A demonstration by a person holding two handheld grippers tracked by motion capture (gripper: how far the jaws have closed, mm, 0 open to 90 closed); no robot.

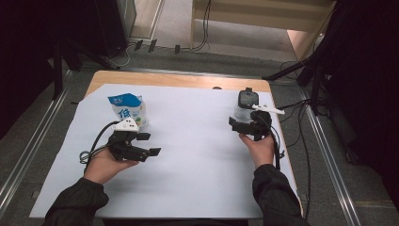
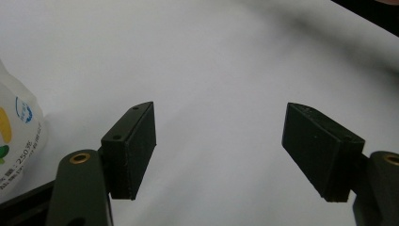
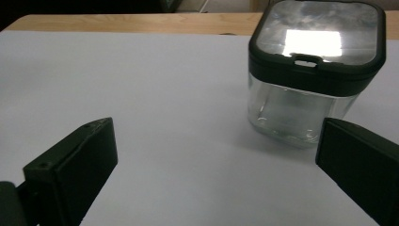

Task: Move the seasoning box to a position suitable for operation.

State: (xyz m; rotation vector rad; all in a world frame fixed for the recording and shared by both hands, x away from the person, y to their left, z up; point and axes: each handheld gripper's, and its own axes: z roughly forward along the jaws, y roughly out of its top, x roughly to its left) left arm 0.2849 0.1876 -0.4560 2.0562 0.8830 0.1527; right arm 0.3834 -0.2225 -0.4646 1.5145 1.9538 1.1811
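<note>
though clear-walled, container (image 3: 308, 89) dark-lidded

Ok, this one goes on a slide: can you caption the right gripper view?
Open right gripper on the white sheet, facing a clear container with a dark lid.

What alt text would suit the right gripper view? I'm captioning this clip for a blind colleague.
A clear square container with a dark lid stands upright on a white sheet, ahead and to the right of the right gripper. The gripper's two black jaws stand wide apart with nothing between them, and the right jaw overlaps the container's lower corner.
</note>
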